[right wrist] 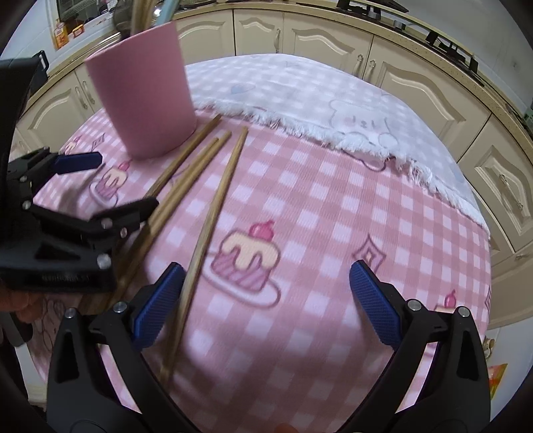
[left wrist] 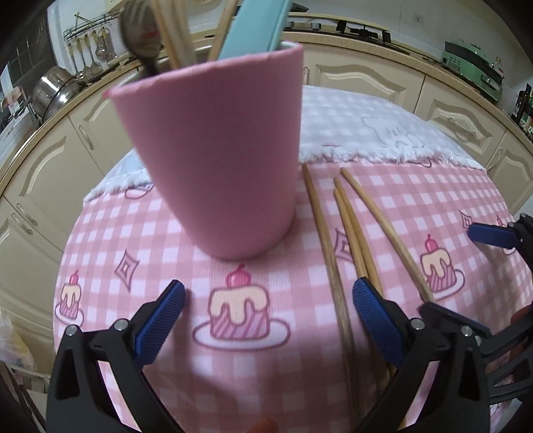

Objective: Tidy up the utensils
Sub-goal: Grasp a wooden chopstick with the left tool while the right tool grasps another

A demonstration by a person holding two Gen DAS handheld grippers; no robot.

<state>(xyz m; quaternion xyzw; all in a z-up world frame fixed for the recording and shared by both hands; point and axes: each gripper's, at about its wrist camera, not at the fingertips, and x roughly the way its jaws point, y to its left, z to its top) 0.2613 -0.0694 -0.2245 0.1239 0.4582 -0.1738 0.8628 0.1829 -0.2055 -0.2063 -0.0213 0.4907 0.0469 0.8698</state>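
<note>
Pink cup (left wrist: 213, 156) upright on pink checked cloth (left wrist: 253, 376), w/ utensils inside: wooden sticks (left wrist: 170, 36), a light-blue handle (left wrist: 253, 23), a dark spoon-like head (left wrist: 140, 31), all blurred and cut off by top of left view; in right view cup (right wrist: 146, 93) sits upper left, contents barely visible above rim. Four loose chopsticks (left wrist: 349, 229) lie on cloth just right of cup, roughly parallel, far tips near fringe of white plush cloth (left wrist: 383, 133); nearest one close beside cup base, touching or not can't tell. Their near ends are hidden under left gripper (left wrist: 268, 328) frame, bottom of left view. Left gripper: tongs spread wide, nothing between pads; right-hand pad sits over the middle chopsticks, contact can't tell. Right gripper (right wrist: 266, 301): tongs likewise spread, empty; one chopstick (right wrist: 213, 213) runs just inside its left pad, blurred, lower end lost behind the finger; touching or not, unclear. Left gripper seen in right view (right wrist: 96, 186), left edge, partly cropped, covering the other sticks' ends. Part of a hand (right wrist: 16, 299) at left margin, mostly cut off. Open room: cake-print cloth between right tongs and to their right is bare; table edge drops off right and far side, cream cabinets (right wrist: 416, 80) beyond. Countertop items at frame rim too small/distorted to ID.
</note>
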